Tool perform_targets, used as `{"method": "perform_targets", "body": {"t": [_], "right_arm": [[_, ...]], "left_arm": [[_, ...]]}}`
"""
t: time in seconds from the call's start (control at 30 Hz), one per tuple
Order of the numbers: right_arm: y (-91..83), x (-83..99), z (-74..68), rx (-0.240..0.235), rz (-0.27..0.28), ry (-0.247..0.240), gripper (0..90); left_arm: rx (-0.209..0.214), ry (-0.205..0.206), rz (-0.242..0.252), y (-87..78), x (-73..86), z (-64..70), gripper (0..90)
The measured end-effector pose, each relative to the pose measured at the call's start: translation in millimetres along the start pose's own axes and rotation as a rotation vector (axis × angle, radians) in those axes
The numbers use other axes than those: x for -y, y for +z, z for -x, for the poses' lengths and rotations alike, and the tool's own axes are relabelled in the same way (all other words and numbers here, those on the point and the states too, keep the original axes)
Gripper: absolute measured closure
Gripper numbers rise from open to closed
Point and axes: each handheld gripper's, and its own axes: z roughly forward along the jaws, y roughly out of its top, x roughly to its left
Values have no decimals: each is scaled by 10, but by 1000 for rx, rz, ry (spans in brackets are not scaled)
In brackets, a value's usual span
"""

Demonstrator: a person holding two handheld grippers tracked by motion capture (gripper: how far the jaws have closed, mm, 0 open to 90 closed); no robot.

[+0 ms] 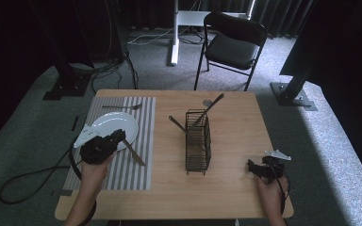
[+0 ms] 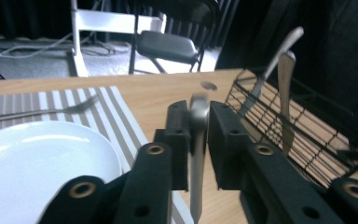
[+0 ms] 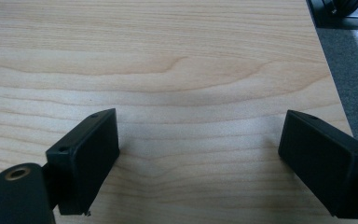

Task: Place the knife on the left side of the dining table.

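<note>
High view: left gripper (image 1: 118, 136) sits over the plate's (image 1: 104, 123) right edge on the striped mat (image 1: 143, 155), jaws clamped on a knife (image 1: 134, 154) whose blade slants down-right of the plate onto the mat. Left gripper view confirms: jaws closed tight on the knife handle (image 2: 198, 140), held edge-on w/ little pad contact. Fork (image 1: 122, 107) lies just beyond the plate. Rack (image 1: 198, 141), right of the plate & well apart, has two more pieces standing in it.

Right gripper (image 1: 257, 168) rests far right of the plate near the table (image 1: 235, 197) edge; jaws wide open, nothing btwn them, bare wood below.

Risks, as I judge: grip is on a thin, slick handle, so the knife may pivot or slip if released unevenly. Blade is angled, not parallel to the plate; setting down as is leaves it crooked. Gripper is close to the plate rim, so a low move could nudge the plate or drag the mat.
</note>
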Motion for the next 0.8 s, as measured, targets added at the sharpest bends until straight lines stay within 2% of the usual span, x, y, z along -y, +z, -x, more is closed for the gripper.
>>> {"method": "perform_targets", "body": {"t": [0.03, 0.07, 0.2, 0.23, 0.27, 0.37, 0.4, 0.43, 0.47, 0.53, 0.73, 0.77, 0.8], "right_arm": [[0, 0, 0, 0, 0, 0, 116], [0, 0, 0, 0, 0, 0, 116], [0, 0, 0, 0, 0, 0, 116], [0, 0, -1, 0, 0, 1, 116], [0, 0, -1, 0, 0, 1, 116], [0, 0, 0, 0, 0, 0, 116], [0, 0, 0, 0, 0, 0, 116], [0, 0, 0, 0, 0, 0, 116], [0, 0, 0, 0, 0, 0, 116], [0, 0, -1, 0, 0, 1, 116], [-1, -1, -1, 0, -2, 1, 116], [-1, -1, -1, 0, -1, 1, 116], [-1, -1, -1, 0, -1, 1, 116]], "left_arm": [[-17, 4, -2, -24, 2, -24, 781], [-17, 4, -2, -24, 2, -24, 782], [-55, -15, 3, -72, 43, -91, 791], [-80, -30, 1, -94, 69, -144, 782], [-80, -30, 1, -94, 69, -144, 780], [-112, -60, -3, -149, 142, -270, 769], [-112, -60, -3, -149, 142, -270, 762], [-137, -69, -6, -178, 196, -339, 751], [-137, -69, -6, -178, 196, -339, 741], [-155, -82, -9, -205, 261, -422, 732], [-174, -176, -7, -271, 478, -676, 706], [-169, -204, -2, -283, 543, -750, 701], [-169, -204, -2, -283, 543, -750, 695]]}}
